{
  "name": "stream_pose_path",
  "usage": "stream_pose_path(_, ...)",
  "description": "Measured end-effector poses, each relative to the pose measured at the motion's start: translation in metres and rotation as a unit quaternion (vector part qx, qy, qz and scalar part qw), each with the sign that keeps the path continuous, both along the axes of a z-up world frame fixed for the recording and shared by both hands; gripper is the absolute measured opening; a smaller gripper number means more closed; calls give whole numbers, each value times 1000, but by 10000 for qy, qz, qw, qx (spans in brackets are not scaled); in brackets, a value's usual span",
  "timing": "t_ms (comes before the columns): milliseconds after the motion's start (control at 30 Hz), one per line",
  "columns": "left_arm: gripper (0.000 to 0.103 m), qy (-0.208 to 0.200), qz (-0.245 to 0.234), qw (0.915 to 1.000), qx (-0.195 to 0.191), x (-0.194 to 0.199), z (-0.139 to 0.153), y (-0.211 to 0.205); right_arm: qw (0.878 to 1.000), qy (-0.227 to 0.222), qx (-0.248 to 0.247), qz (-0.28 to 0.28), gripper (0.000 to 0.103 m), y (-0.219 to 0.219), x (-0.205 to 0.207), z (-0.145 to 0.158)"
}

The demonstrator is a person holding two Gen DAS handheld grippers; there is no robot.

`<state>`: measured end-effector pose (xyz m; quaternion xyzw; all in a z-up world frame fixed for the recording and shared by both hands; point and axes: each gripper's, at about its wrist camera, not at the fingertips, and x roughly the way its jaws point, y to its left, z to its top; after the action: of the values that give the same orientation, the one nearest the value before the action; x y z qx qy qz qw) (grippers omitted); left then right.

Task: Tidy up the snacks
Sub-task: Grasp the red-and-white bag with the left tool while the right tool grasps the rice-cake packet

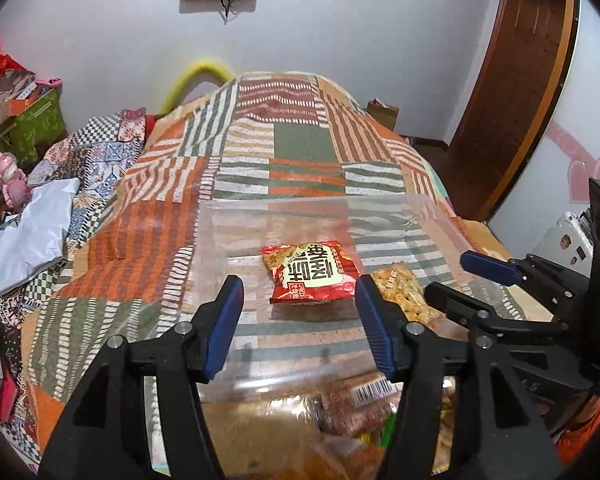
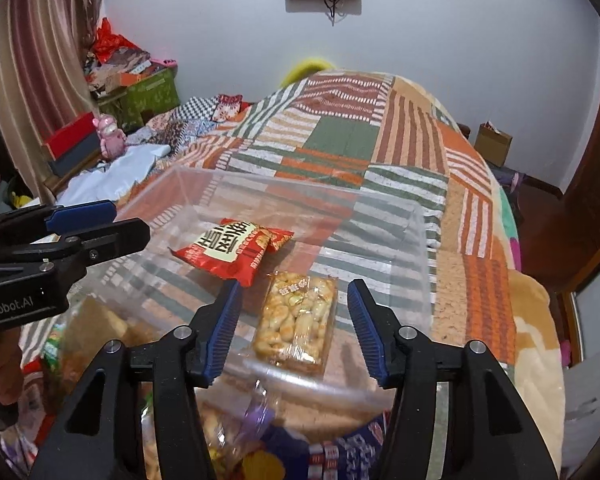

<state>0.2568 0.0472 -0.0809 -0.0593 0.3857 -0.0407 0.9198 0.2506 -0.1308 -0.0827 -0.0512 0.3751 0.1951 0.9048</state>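
Left to right: the left gripper [image 1: 298,322], jaws spread wide and holding nothing, hovers over the near rim of the clear plastic bin [image 1: 276,204] that sits on the patchwork bedspread [image 1: 306,136]. The red snack packet [image 1: 310,274] lies flat on the bin floor straight ahead of the left fingers and between their lines, its long axis running roughly front to back with a slight slant. Beside it to the right lies the clear packet of yellow puffed snack [image 2: 296,318], long axis pointing away from the camera, directly between the widely parted, empty fingers of the right gripper [image 2: 292,330]; the right hand is the nearer to it, the left the nearer to the red one. Count: two packets in the bin, one bin, two grippers. Unsorted snack packets [image 2: 236,436] lie heaped before the near rim, their number not countable. The next pick probably comes from that heap.
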Motion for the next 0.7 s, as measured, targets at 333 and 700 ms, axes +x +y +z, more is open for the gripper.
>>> stream_pose_path(333, 81, -284, 112, 9994, 137, -59, 31, 6, 9981, -516, 247, -228, 69, -32, -55, 36)
stream_pose_path(700, 88, -71, 158, 9994, 284, -122, 11, 11, 9972, -526, 230, -482, 70, -62, -106, 26)
